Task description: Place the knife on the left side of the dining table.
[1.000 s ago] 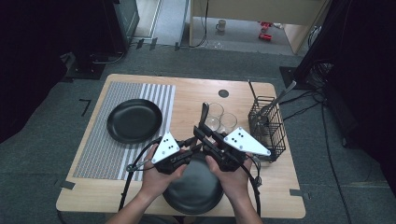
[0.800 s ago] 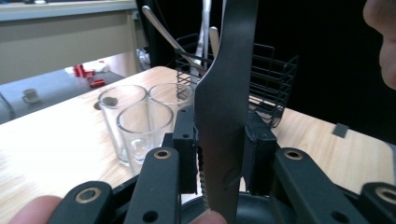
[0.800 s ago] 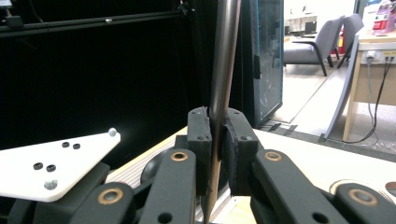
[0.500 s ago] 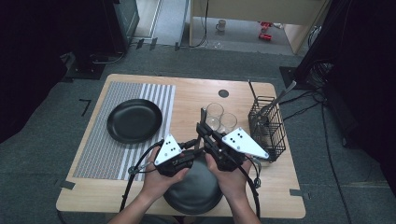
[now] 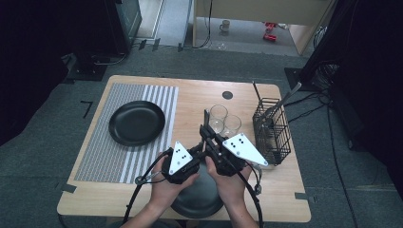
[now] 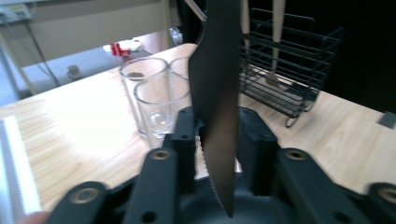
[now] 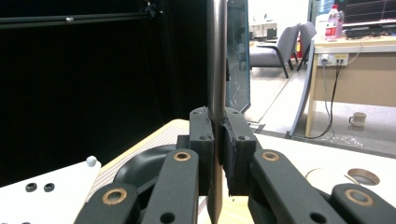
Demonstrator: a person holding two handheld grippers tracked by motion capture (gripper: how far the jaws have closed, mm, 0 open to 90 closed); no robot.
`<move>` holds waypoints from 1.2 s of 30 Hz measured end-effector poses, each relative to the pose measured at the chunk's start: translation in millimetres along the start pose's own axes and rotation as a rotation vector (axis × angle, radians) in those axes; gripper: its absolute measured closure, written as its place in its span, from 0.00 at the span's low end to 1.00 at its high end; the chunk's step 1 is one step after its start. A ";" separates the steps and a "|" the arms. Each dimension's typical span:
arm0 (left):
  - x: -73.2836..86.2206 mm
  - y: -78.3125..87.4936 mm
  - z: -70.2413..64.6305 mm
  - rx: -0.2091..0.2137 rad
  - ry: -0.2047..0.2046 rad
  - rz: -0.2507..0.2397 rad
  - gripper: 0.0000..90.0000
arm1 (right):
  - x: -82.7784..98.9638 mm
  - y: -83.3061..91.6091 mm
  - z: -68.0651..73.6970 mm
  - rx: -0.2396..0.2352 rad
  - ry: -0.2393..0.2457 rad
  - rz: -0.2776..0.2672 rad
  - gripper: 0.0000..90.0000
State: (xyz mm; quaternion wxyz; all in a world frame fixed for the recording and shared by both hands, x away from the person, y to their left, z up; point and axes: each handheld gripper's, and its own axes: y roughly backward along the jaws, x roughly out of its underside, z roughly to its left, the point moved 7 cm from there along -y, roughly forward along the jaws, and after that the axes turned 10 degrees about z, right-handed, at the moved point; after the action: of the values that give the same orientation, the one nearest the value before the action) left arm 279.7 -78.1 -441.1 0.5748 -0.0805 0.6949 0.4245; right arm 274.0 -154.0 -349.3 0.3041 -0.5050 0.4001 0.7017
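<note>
Black steel, serrated along one edge: a knife (image 7: 216,56) stands upright between the pads of the right gripper (image 7: 218,116), which clamp tight on its flat sides. The left gripper (image 6: 219,116) has just been closing its jaws about the same blade; they stand narrow with the blade between them, though whether the pads press on it cannot be told. A handover looks under way, and a release before the other grip bites could let the knife twist or drop onto the dark plate (image 5: 199,194) below the jaws, or tip into the two glasses (image 6: 149,93) just beyond them. Farther off stand a wire basket (image 6: 289,60), a second plate (image 5: 137,122) on a striped mat, the wooden table (image 5: 199,95), then grey floor with a mug (image 5: 224,26).
</note>
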 end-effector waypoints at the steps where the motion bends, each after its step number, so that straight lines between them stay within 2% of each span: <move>1: 0.0 0.0 1.7 -0.005 0.000 -0.001 0.83 | 0.3 0.9 -1.3 -0.003 -0.012 0.001 0.94; 4: 0.6 0.7 3.6 0.003 -0.012 -0.007 0.84 | 0.4 1.7 -1.5 -0.019 -0.014 0.001 0.93; 5: 1.2 1.9 4.3 0.038 -0.017 -0.028 0.84 | 0.1 2.4 -1.0 -0.031 -0.011 0.000 0.93; 6: 1.5 2.2 5.0 0.043 -0.022 -0.035 0.84 | -0.4 3.0 -0.2 -0.044 -0.010 0.000 0.92; 7: 1.5 2.2 5.0 0.043 -0.022 -0.035 0.84 | -0.5 3.5 0.7 -0.056 -0.005 0.002 0.91; 10: 3.2 2.8 6.0 0.079 -0.035 -0.035 0.85 | 0.6 4.3 4.0 -0.103 0.001 0.016 0.89; 12: 3.6 3.0 6.2 0.089 -0.039 -0.031 0.85 | 1.1 4.6 5.1 -0.112 0.007 0.020 0.88; 15: 4.6 5.1 8.3 0.119 -0.042 -0.028 0.87 | 3.9 5.1 8.8 -0.150 0.020 0.039 0.85; 16: 4.7 6.9 9.3 0.119 -0.045 -0.042 1.00 | 4.8 4.6 9.2 -0.154 0.023 0.045 0.83; 21: 4.1 9.9 12.5 0.149 -0.022 -0.049 1.00 | 10.1 1.3 11.1 -0.184 0.045 0.077 0.83; 25: 5.8 10.8 14.0 0.144 -0.031 -0.029 1.00 | 13.0 -0.8 9.8 -0.184 0.053 0.090 0.83; 28: 7.4 10.7 14.9 0.140 -0.042 -0.017 1.00 | 19.5 -5.4 7.7 -0.183 0.055 0.122 0.82; 32: 9.7 9.6 15.6 0.145 -0.049 -0.005 1.00 | 26.0 -8.0 6.3 -0.183 0.058 0.137 0.87; 33: 11.3 8.3 15.3 0.164 -0.050 0.004 1.00 | 28.3 -8.2 5.9 -0.168 0.067 0.137 0.88; 35: 12.2 7.5 15.4 0.174 -0.052 0.010 1.00 | 29.7 -8.4 4.7 -0.134 0.093 0.136 0.89; 36: 12.2 7.5 15.4 0.174 -0.052 0.010 1.00 | 29.7 -8.4 4.7 -0.134 0.093 0.136 0.89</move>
State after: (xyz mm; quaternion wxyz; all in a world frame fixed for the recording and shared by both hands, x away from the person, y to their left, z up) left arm 282.4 -58.3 -447.6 0.5954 -0.0157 0.7144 0.3672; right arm 269.8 -145.1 -378.9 0.2027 -0.5280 0.3990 0.7218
